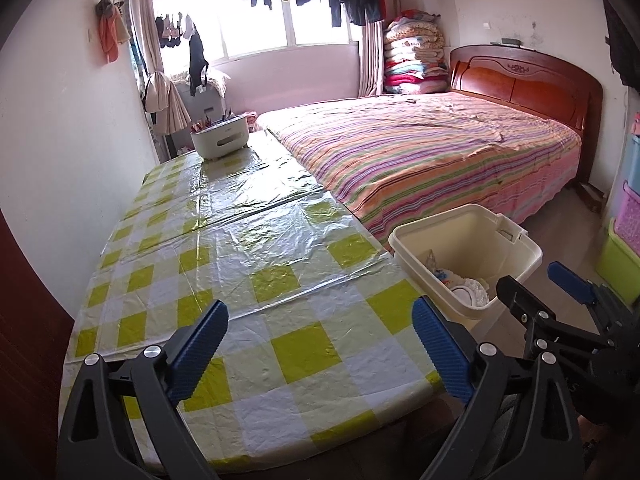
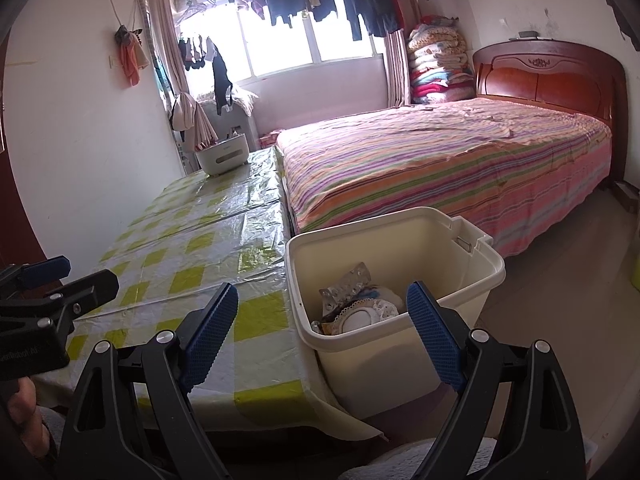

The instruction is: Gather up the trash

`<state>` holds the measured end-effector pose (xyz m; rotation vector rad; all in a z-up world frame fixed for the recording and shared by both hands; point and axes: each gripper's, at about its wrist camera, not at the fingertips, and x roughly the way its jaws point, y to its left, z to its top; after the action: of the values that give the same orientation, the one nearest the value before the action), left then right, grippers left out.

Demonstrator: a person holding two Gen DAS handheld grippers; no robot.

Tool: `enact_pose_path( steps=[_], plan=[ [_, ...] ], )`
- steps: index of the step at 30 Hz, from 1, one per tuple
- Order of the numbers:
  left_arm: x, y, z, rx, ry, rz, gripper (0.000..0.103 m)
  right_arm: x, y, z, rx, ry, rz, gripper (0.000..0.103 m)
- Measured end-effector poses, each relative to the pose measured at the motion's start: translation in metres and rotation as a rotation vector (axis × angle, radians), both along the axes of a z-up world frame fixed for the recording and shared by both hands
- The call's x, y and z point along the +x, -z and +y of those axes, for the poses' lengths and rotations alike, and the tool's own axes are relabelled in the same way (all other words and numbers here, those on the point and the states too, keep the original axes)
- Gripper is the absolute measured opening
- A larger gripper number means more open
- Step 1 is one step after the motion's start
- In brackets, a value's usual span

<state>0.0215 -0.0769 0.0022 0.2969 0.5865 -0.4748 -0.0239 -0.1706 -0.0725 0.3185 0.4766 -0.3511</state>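
Note:
A cream plastic bin stands on the floor between the table and the bed; it also shows in the left wrist view. Inside it lie silver blister packs, a white lacy piece and other scraps. My left gripper is open and empty above the near end of the table with the green-checked cloth. My right gripper is open and empty, hovering over the bin's near left rim. Each gripper shows at the edge of the other's view.
A white holder with pens stands at the table's far end. A bed with a striped sheet runs along the table's right side. Coloured storage boxes stand at the right wall. A window with hanging clothes is at the back.

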Motion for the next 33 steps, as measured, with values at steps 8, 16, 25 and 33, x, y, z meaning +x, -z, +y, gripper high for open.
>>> enact_pose_path(
  steps=[8, 16, 25, 33],
  plan=[
    [-0.009, 0.002, -0.010, 0.059, 0.006, -0.044, 0.091, 0.000, 0.002, -0.005, 0.011, 0.002, 0.000, 0.085],
    [-0.011, 0.003, -0.013, 0.072, 0.021, -0.041, 0.091, 0.003, -0.002, -0.009, 0.013, -0.001, -0.002, 0.085],
    [-0.012, 0.006, -0.018, 0.076, 0.042, -0.024, 0.091, 0.004, 0.001, -0.011, 0.019, 0.000, -0.002, 0.086],
    [-0.016, 0.008, -0.024, 0.087, 0.066, -0.024, 0.091, 0.005, 0.002, -0.011, 0.021, -0.002, -0.001, 0.086]
  ],
)
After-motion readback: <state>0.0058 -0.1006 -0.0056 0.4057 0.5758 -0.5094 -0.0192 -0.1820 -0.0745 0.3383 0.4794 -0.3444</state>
